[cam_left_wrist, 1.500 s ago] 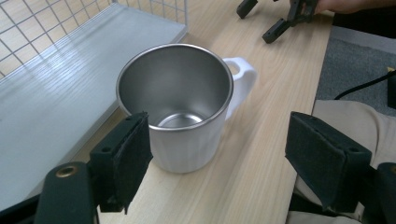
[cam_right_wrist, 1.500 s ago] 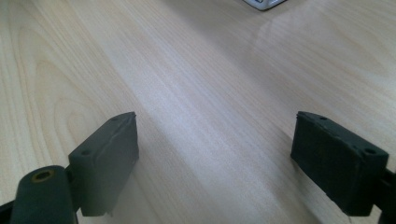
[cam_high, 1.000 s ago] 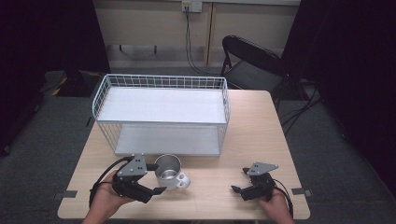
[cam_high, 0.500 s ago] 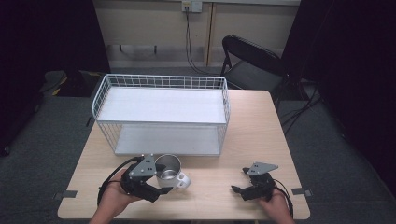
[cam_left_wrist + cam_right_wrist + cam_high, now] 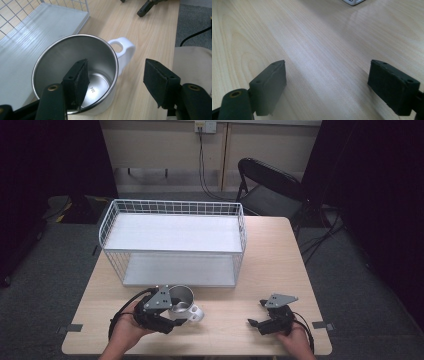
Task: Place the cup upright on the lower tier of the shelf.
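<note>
Steel mug (image 5: 75, 75) upright on worktop (image 5: 240, 320). Left gripper (image 5: 115, 82) fingers spread, one inside rim, other outside. Right gripper (image 5: 334, 85) spread, empty. Mug likely light, stiff, slick; pinch wall.

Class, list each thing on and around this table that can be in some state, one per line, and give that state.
Steel mug: upright, empty, white handle away from the wire basket.
Left gripper: open, one of its fingers inside the mug, the other outside its wall.
Right gripper: open, nothing between its fingers, over bare table.
Wire basket: upright, both shelves empty.
Folding chair: unfolded, unoccupied.
</note>
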{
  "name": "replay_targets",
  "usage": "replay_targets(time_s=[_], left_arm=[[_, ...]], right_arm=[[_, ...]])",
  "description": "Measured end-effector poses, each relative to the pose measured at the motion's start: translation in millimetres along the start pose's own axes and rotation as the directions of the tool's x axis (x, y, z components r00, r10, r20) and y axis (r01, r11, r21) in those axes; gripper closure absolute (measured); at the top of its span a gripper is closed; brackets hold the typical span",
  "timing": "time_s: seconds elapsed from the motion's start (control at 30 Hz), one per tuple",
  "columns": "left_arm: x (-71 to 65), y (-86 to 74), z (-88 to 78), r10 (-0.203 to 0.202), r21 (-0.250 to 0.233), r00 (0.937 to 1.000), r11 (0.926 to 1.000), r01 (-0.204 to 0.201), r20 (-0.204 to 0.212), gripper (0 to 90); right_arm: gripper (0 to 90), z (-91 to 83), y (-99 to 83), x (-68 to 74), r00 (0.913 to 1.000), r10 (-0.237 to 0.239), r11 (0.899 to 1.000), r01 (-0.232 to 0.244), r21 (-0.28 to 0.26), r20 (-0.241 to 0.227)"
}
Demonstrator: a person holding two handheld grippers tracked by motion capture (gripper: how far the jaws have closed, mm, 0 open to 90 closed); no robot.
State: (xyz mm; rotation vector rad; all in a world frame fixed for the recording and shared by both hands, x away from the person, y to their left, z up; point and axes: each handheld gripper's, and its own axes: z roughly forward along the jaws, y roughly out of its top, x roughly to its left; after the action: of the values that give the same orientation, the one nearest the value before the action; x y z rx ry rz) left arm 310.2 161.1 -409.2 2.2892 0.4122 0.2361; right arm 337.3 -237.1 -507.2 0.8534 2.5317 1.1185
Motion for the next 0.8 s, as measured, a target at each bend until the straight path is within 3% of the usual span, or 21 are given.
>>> replay_targets(time_s=[0.43,0.8], left_arm=[[4.9,-5.0,6.4,-0.026,0.017,0.9997,0.9995,0.026,-0.001,46.4],[5.7,-5.5,12.6,-0.013,0.05,0.9999,0.9986,0.013,0.0,49.6]], right_arm=[[14.4,-0.7,-0.3,-0.6,1.0,0.005,1.0,-0.005,0.002,-0.004],[14.4,-0.8,-0.3,-0.6,1.0,0.004,1.0,-0.004,0.002,-0.004]])
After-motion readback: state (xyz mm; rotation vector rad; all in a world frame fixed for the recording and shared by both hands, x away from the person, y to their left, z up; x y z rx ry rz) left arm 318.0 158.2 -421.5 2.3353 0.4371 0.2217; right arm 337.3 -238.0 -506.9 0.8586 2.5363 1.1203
